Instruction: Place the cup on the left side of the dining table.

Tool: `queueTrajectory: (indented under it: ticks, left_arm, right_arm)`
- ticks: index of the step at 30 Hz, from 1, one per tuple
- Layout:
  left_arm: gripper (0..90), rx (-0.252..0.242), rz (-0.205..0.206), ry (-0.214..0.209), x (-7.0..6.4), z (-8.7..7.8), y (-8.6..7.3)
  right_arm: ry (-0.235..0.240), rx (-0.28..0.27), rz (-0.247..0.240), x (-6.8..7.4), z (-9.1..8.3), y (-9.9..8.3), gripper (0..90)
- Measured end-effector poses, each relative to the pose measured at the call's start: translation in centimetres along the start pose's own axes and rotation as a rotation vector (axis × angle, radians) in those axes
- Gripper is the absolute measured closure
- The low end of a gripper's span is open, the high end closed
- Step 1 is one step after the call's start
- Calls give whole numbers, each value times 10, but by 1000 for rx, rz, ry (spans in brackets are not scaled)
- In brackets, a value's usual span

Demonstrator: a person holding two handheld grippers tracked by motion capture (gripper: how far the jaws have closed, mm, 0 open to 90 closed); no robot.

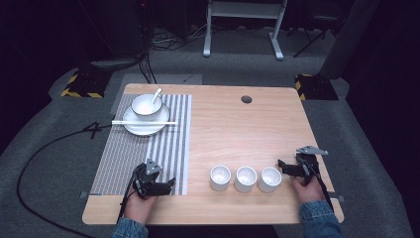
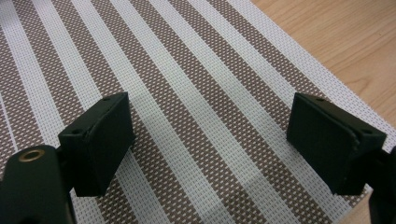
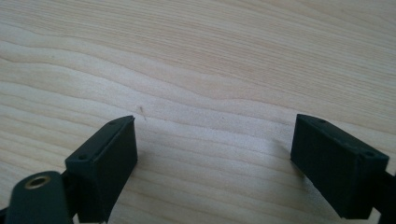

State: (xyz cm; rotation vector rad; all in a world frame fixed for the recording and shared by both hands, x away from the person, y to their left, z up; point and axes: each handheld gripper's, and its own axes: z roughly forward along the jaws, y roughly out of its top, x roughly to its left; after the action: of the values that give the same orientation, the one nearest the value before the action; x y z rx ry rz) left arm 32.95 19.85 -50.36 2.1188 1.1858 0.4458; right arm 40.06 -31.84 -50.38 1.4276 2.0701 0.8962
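Three cups [image 1: 245, 178] stand in a row on the tabletop [image 1: 237, 129], just right of the mat [image 1: 168, 144]. The left hand-held gripper [image 1: 171, 183] rests over the mat's near edge, jaws apart and empty; the right hand-held gripper [image 1: 281, 166], also apart, sits just beside the rightmost cup, likely poised to take it.

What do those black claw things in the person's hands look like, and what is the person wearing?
Each hand holds a black tool: the left tool and the right tool. Each has two flat, blocky black jaws with small screw holes, a brass-coloured ring near the base, and a grey three-cornered plate on top. A thin black cable trails back from each. The person wears blue denim sleeves.
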Motion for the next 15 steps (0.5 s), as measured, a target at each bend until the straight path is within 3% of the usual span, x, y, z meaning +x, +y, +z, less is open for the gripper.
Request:
queueTrajectory:
  ticks: [15]
  left_arm:
    - [149, 2, -2, -2, 0, 0, 0]
  right_arm:
    - [0, 0, 0, 0, 0, 0, 145]
